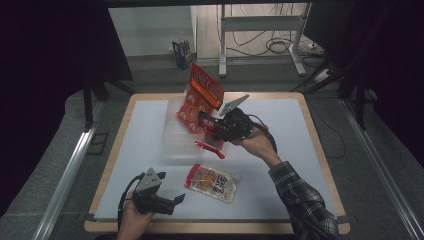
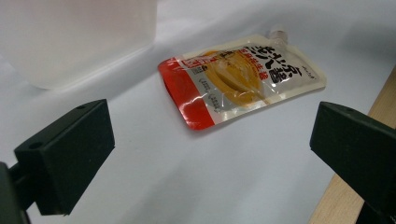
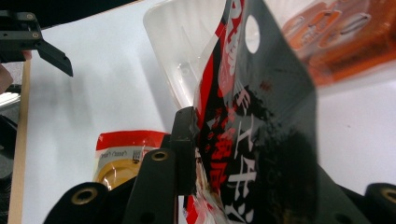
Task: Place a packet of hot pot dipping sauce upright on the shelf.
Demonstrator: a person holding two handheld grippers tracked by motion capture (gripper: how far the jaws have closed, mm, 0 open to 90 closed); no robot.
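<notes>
**Red-and-black packet held above the clear bin**

The right gripper (image 1: 207, 131), at the centre of the high view, is clenched on a red-and-black packet (image 3: 247, 126); in the right gripper view the packet stands upright between the closed jaws, filling the middle of the frame. In the high view its red end (image 1: 210, 149) hangs just below the gripper, at the near edge of the clear plastic bin (image 1: 172, 132). An orange packet (image 1: 199, 100) stands tilted at the bin's far side, in the upper centre of the frame.

The left gripper (image 1: 172, 200) rests at the lower left of the high view, released and holding nothing — its jaws stand wide apart. In the left gripper view the yellow sauce pouch (image 2: 243, 77) lies flat on the white mat (image 2: 177, 177), ahead of the jaws and apart from them.

Risks, as I judge them: the grip is near the packet's edge, so the slick film could slide out and the packet fall outside the bin. Swinging it in could also knock the tilted orange packet over. The flat pouch gives little to pinch — the jaws may just push it toward the mat's edge.

Count: two grippers, one bin, one red-and-black packet, one orange packet, one sauce pouch.
</notes>
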